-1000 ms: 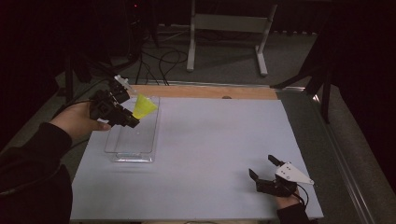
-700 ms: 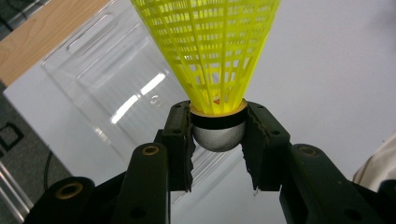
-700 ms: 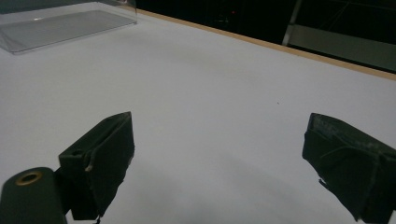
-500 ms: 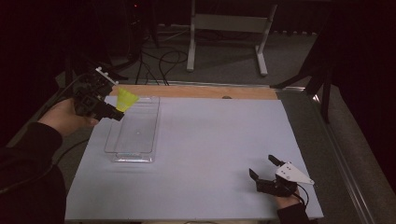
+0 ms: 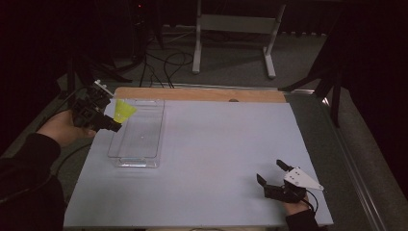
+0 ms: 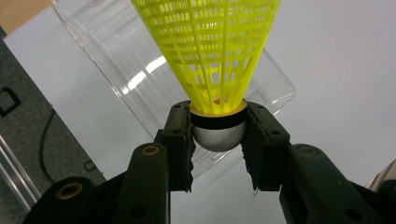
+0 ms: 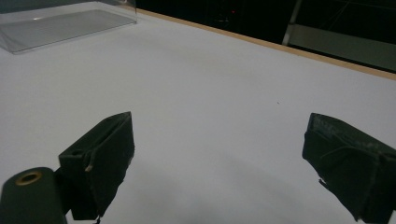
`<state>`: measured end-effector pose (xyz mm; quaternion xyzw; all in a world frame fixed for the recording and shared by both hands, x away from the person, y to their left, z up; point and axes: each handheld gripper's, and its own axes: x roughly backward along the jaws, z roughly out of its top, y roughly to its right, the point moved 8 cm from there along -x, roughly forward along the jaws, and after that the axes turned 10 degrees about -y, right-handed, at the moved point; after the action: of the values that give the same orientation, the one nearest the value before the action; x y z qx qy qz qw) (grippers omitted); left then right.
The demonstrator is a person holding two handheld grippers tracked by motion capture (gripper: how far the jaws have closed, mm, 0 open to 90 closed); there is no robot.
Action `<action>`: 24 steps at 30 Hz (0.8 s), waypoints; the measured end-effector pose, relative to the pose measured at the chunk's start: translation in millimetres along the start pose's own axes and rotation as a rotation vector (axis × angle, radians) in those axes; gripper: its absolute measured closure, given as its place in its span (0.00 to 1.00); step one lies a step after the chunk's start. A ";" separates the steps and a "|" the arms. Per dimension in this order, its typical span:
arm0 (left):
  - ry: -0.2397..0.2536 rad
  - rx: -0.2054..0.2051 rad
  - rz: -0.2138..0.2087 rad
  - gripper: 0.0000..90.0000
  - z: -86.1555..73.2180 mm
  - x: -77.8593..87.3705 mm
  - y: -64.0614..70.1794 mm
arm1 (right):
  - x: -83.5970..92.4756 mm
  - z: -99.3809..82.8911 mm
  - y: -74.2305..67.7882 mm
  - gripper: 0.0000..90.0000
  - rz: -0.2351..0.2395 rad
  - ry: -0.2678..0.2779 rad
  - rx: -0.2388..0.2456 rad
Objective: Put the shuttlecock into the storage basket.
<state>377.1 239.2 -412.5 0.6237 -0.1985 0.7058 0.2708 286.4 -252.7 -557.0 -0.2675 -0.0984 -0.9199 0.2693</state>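
- High view: the left hand-held gripper (image 5: 113, 126) hangs above the left edge of the pale blue-white surface (image 5: 216, 159), at the far left corner of a clear rectangular plastic tray (image 5: 137, 137), and carries a yellow plastic mesh shuttlecock (image 5: 123, 110).
- Left gripper view: the left hand-held gripper (image 6: 218, 135) has its two black jaws closed on the shuttlecock's rounded grey base (image 6: 218, 136), one pad on each side; the yellow mesh skirt (image 6: 208, 46) flares up and away from the jaws.
- Beneath the shuttlecock in that view lies the clear plastic tray (image 6: 130, 70), with nothing visible in it.
- High view: the right hand-held gripper (image 5: 272, 173) sits low at the near right corner of the surface, well apart from the tray, a grey three-cornered plate (image 5: 302, 179) on top.
- Right gripper view: the right hand-held gripper (image 7: 219, 158) has its jaws spread wide with nothing between them; the tray (image 7: 65, 25) shows far off at upper left.
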 end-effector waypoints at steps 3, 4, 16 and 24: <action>0.001 0.003 -0.017 0.72 -2.2 -6.9 -1.4 | -0.3 -0.2 -0.4 0.10 0.001 -0.002 0.002; 0.003 0.004 -0.021 0.72 -3.0 -9.2 -2.6 | -0.3 -0.2 -0.3 0.10 0.001 -0.002 0.002; -0.032 -0.023 -0.050 0.72 -11.6 -43.7 -11.0 | -0.9 -0.3 -1.2 0.10 0.008 -0.002 0.002; -0.073 -0.077 -0.018 0.72 -17.7 -64.0 -13.6 | -0.9 -0.6 -1.0 0.10 0.007 -0.003 0.002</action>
<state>376.7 252.1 -479.0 0.6398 -0.2296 0.6721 0.2937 286.3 -251.7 -558.0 -0.2689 -0.0986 -0.9185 0.2726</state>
